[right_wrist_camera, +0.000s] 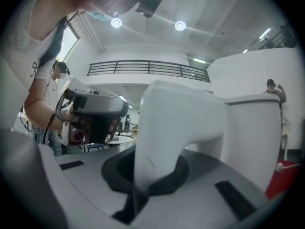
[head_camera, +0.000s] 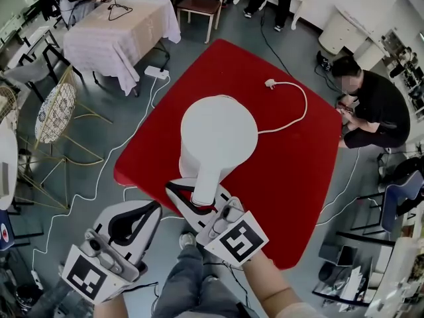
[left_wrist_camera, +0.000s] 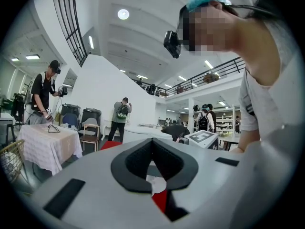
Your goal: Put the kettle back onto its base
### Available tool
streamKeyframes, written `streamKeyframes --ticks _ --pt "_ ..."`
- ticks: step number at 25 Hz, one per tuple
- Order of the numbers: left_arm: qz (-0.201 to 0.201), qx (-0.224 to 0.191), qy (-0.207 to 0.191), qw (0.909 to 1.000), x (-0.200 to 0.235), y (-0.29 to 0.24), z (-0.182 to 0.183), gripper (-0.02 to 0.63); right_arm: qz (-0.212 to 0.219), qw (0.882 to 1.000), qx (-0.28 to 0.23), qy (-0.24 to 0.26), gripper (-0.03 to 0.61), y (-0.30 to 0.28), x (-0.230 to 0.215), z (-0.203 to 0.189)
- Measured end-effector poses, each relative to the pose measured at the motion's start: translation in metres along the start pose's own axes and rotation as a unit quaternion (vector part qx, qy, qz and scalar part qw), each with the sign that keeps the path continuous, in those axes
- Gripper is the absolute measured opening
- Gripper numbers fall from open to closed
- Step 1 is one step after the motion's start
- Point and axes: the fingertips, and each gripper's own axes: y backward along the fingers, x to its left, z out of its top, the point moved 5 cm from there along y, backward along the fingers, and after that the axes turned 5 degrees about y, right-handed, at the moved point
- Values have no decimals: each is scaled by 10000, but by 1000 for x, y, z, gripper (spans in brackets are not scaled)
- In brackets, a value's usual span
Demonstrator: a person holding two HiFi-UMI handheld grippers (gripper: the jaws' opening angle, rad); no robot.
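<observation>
A white kettle (head_camera: 218,134) stands over the middle of the red table (head_camera: 298,177), seen from above, lid up. My right gripper (head_camera: 199,201) is shut on its handle (head_camera: 205,184). In the right gripper view the handle (right_wrist_camera: 162,137) fills the jaws of the right gripper (right_wrist_camera: 143,185), with the kettle body (right_wrist_camera: 248,132) behind it. A white cord (head_camera: 291,111) runs from under the kettle to a loose plug (head_camera: 270,83). The base is hidden beneath the kettle. My left gripper (head_camera: 147,212) hangs off the table's near edge, left of the handle. It is shut and holds nothing; in its own view the left gripper (left_wrist_camera: 152,151) shows its pads meeting.
A person (head_camera: 374,111) crouches at the table's right edge. A white-clothed table (head_camera: 119,32), a wire chair (head_camera: 56,114) and a wooden chair (head_camera: 202,5) stand beyond. A power strip (head_camera: 157,72) and cables lie on the floor to the left.
</observation>
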Motion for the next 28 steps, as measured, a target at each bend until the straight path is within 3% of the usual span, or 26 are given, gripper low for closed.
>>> streamKeyframes --ticks 15,19,28 --pt "80 -65 44 9999 0 5 0 11 103 9998 -135 -138 8 -16 6 3" --pt "112 -97 53 9999 1 6 2 11 257 9996 70 92 8 -17 18 -6" --pt "68 -63 51 9999 -3 5 1 11 172 9994 232 184 8 -5 17 -17"
